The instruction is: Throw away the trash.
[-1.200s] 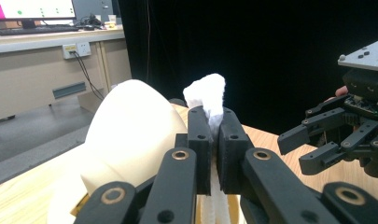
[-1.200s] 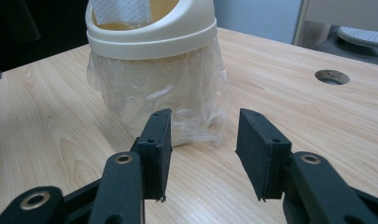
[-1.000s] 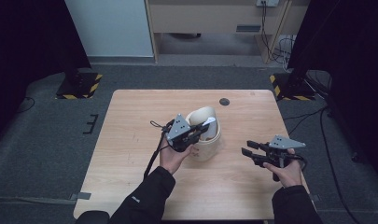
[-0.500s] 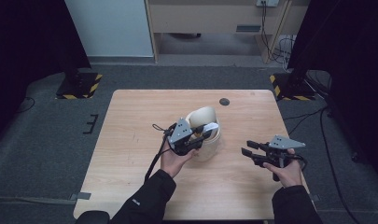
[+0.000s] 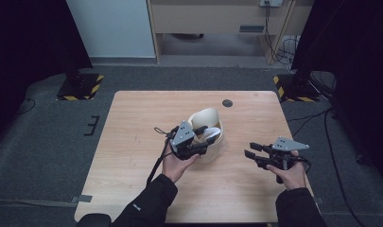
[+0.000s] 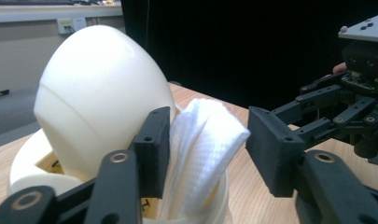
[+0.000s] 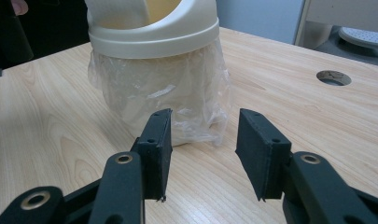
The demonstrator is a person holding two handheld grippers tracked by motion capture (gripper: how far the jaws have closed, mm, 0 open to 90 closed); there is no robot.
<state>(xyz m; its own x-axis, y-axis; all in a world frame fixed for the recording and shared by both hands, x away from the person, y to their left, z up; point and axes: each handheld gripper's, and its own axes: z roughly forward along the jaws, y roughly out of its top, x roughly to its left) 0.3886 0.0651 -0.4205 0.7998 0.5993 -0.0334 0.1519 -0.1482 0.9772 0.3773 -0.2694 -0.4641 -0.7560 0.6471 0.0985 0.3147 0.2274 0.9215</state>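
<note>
The jaws of the left gripper (image 6: 203,140) had just been opening, apart around a folded white tissue (image 6: 200,154) standing in the small lidded bin (image 5: 207,137), apparently released there. Beside the bin, the right gripper (image 7: 203,154) waited, jaws apart and empty, above the worktop (image 5: 132,142).

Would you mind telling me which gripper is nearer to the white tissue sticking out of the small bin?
The left. The left gripper is right at the white tissue, jaws just opening around it, while the right gripper waits apart, beside the bin.
</note>
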